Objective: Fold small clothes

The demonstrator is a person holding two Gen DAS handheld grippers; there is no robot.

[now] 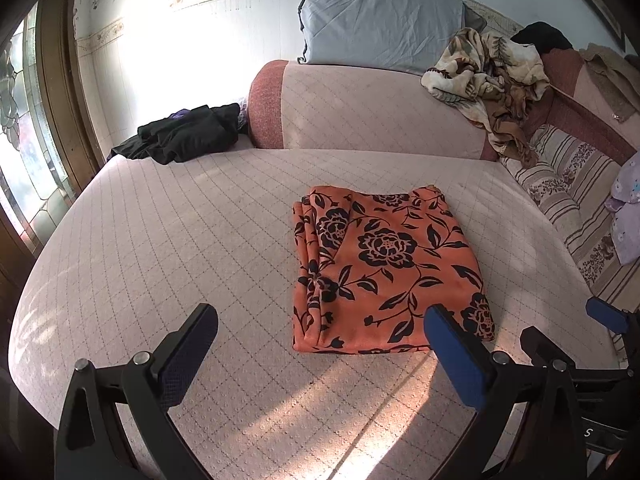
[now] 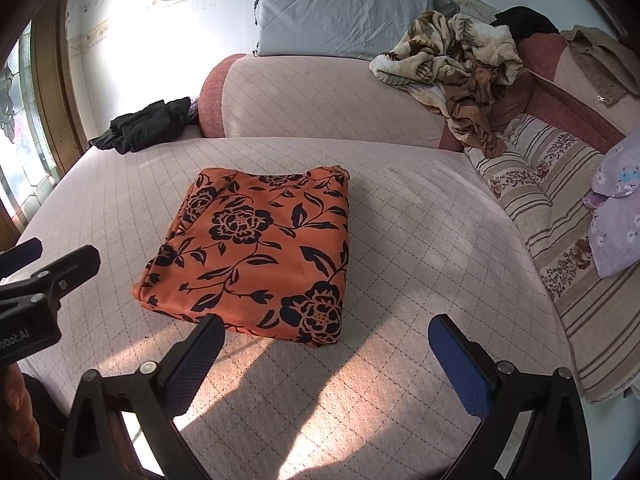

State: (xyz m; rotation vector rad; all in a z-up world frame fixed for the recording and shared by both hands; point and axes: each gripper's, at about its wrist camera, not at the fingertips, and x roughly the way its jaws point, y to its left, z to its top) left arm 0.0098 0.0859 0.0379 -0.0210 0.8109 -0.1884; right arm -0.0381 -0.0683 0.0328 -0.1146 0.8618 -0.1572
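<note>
An orange garment with a black flower print (image 1: 384, 268) lies folded into a neat rectangle on the pink quilted sofa seat (image 1: 180, 240). It also shows in the right wrist view (image 2: 260, 252). My left gripper (image 1: 320, 324) is open and empty, just in front of the garment's near edge and to its left. My right gripper (image 2: 326, 336) is open and empty, at the garment's near right corner. The right gripper's fingers (image 1: 608, 316) show at the right edge of the left wrist view. The left gripper's fingers (image 2: 60, 268) show at the left edge of the right wrist view.
A black clothes pile (image 1: 184, 136) lies at the seat's far left. A grey pillow (image 1: 380, 20) and a crumpled floral blanket (image 1: 488, 76) rest on the backrest. Striped cushions (image 2: 560, 208) and a lilac cloth (image 2: 616, 212) lie to the right. A window (image 1: 24, 152) is at left.
</note>
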